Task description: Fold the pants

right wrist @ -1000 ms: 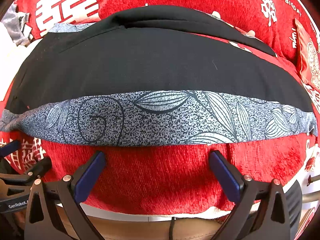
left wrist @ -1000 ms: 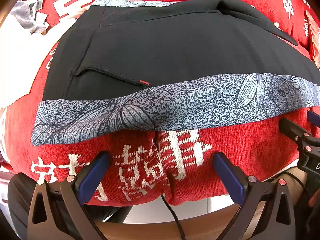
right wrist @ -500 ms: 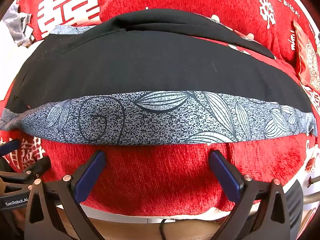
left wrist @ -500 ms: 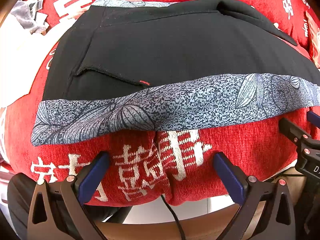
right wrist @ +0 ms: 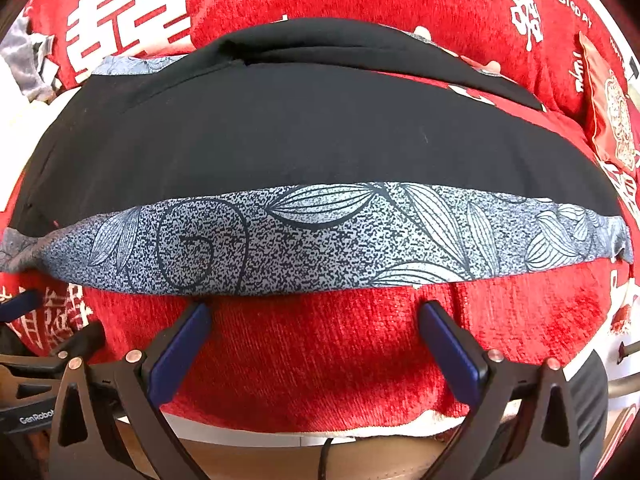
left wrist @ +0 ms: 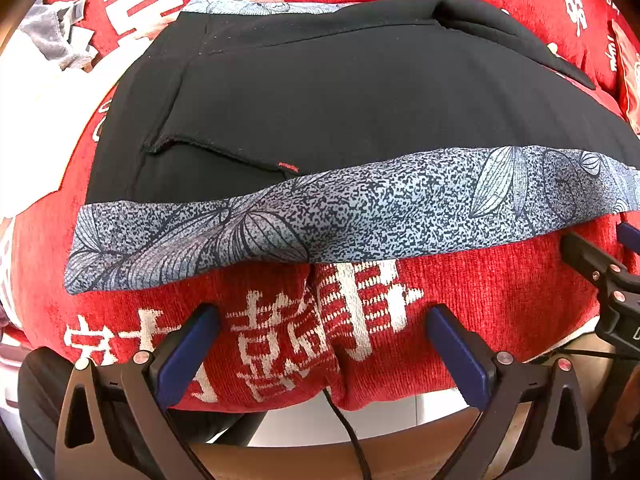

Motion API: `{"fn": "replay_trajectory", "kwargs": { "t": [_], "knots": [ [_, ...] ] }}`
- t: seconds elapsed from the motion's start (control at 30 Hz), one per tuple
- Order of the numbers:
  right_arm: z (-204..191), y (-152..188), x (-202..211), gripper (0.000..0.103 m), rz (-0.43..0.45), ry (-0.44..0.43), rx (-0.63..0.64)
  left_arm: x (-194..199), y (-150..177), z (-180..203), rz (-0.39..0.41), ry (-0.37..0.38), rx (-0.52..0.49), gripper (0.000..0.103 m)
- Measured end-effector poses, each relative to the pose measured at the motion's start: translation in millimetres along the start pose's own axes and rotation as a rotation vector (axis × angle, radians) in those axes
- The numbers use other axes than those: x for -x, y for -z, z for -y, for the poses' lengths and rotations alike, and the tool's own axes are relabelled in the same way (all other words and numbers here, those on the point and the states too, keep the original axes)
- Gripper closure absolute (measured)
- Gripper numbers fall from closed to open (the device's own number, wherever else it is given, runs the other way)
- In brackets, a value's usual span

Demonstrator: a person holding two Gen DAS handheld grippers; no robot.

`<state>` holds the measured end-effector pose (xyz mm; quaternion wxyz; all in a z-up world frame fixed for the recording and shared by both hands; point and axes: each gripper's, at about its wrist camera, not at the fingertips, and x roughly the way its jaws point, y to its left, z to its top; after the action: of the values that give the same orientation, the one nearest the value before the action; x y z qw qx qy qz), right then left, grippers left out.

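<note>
Black pants point(left wrist: 360, 100) with a grey leaf-print side band point(left wrist: 360, 208) lie flat across a red cloth, folded lengthwise, the band along the near edge. They also show in the right wrist view point(right wrist: 300, 136) with the band point(right wrist: 320, 240). My left gripper point(left wrist: 320, 320) is open and empty, just short of the band near the pocket end. My right gripper point(right wrist: 316, 312) is open and empty, its fingertips right at the band's near edge. The right gripper's finger point(left wrist: 592, 264) shows at the right edge of the left wrist view.
The red cloth point(right wrist: 328, 360) with white characters covers the table; its front edge hangs just below both grippers. A grey rag point(left wrist: 52, 40) lies at the far left. A red packet point(right wrist: 612, 120) lies at the far right. A black cable point(left wrist: 348, 432) hangs below.
The right gripper has edged forward a little, so the band sits closer to its fingertips. The left gripper has hardly moved.
</note>
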<state>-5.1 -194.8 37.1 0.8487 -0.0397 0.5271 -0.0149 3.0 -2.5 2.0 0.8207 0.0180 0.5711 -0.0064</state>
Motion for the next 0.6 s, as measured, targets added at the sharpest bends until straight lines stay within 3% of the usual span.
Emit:
{"fn": "replay_trajectory", "kwargs": {
  "t": [0.1, 0.3, 0.4, 0.6],
  "knots": [
    [2.1, -6.6, 19.2, 0.0, 0.044, 0.046, 0.047, 9.6, -2.4, 0.7, 0.024, -0.023, -0.02, 0.0],
    [-1.4, -33.2, 65.7, 0.0, 0.139, 0.107, 0.183, 58.8, -5.6, 0.8, 0.173, -0.041, -0.049, 0.0],
    [-4.8, -44.9, 77.8, 0.0, 0.164, 0.099, 0.181, 78.2, -11.3, -0.7, 0.2, -0.054, -0.065, 0.0],
    [-5.1, -62.0, 83.1, 0.0, 0.135, 0.054, 0.142, 95.3, -41.3, -24.5, 0.214, -0.004, 0.046, 0.0]
  ]
}}
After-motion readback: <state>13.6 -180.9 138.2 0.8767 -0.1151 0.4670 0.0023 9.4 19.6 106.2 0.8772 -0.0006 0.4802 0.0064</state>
